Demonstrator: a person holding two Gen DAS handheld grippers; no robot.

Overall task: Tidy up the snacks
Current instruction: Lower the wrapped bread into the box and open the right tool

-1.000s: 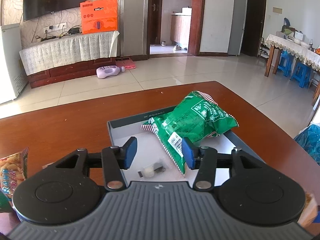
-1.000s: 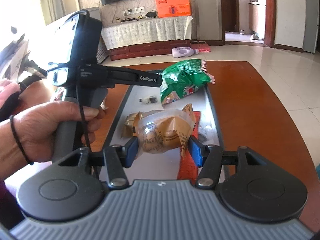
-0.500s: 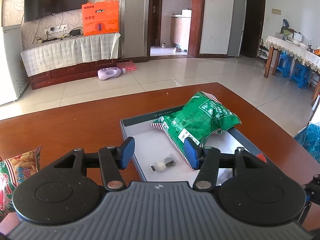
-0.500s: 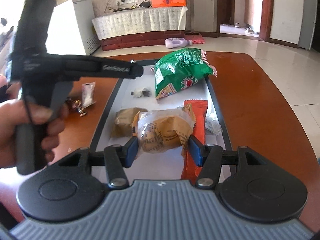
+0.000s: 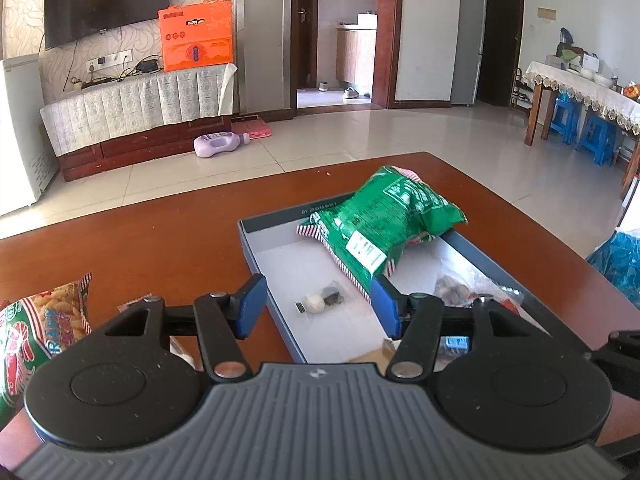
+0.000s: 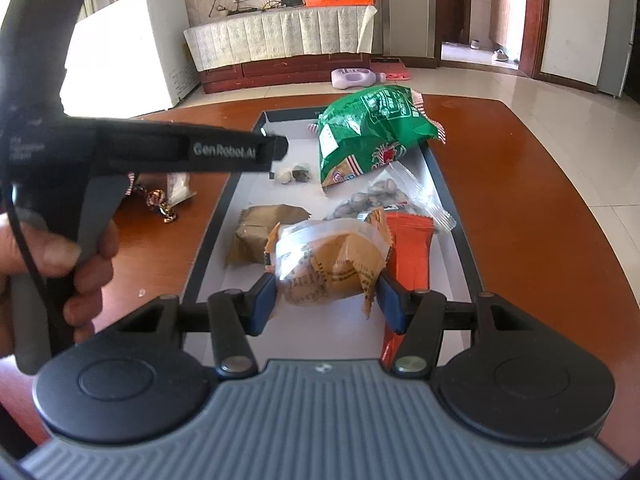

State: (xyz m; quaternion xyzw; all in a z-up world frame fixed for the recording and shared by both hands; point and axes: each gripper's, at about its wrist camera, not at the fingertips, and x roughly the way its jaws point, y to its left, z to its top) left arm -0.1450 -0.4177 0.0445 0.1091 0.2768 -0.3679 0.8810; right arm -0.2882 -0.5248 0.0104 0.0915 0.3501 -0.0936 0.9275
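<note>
Snacks lie mostly inside a shallow grey tray (image 6: 454,216) on the brown wooden table (image 6: 540,208). Green snack bag (image 6: 370,128) sits at the far end, leaning on the tray's far right rim. Near the left wall of the tray: a small clear packet with a white and a dark piece (image 6: 294,174). Nearer the camera: a brown paper-wrapped packet (image 6: 260,228), a clear bag of nuts (image 6: 386,196), and an orange-red flat packet (image 6: 410,248) along the right side.

Right gripper (image 6: 326,300): fingers moderately spread, blue pads on either side of a clear bag of yellow-wrapped snacks (image 6: 328,260). Left pad touches the bag's side; right pad meets its crinkled edge. Bag looks held between them, over the tray's near half.

Left gripper (image 5: 318,306): fingers (image 5: 250,306) spread wide, nothing between them. It hovers over the tray's left edge; the right pad sits just below the green bag's lower corner in the left wrist view, contact not determinable.

Outside the tray, on the table to its left: a red-and-green printed snack bag (image 5: 40,332), seen in the left wrist view, and a few small wrapped candies (image 6: 160,200) beside a small white packet (image 6: 178,186), seen in the right wrist view.

Left hand (image 6: 52,272) grips the left gripper's handle, visible in the right wrist view.
</note>
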